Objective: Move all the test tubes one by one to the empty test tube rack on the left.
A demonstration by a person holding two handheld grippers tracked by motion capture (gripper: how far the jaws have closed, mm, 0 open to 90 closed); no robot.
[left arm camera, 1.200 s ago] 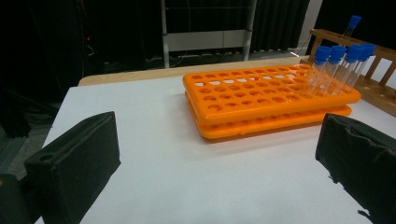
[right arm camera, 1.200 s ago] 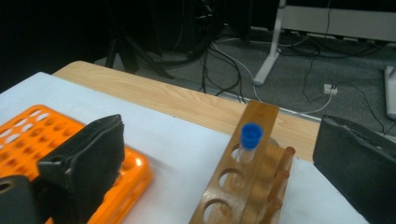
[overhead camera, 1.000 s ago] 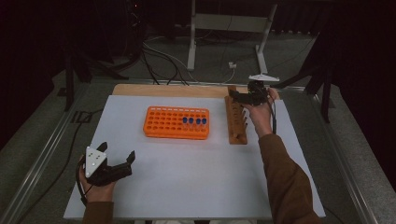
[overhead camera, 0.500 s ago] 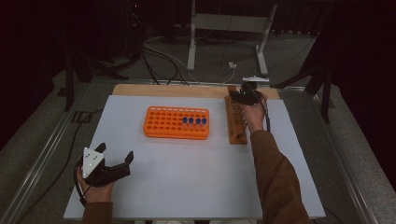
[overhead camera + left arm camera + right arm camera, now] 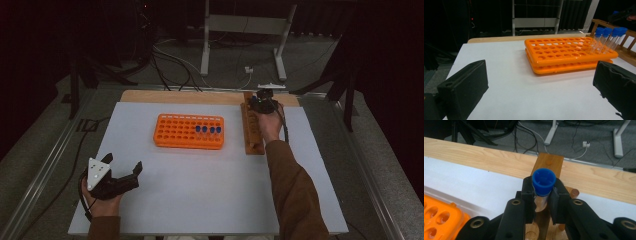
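Blue-capped tube (image 5: 543, 181) in the wooden rack (image 5: 251, 131) is now clamped by the lowered right gripper (image 5: 543, 195), whose jaws just closed.

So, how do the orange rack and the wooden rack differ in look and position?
The orange rack is plastic, wide, with many rows of holes; the wooden rack is brown, narrow and long. The orange rack lies crosswise mid-table, the wooden rack runs front to back at its right. The orange rack holds four blue-capped tubes. Both rest on the table.
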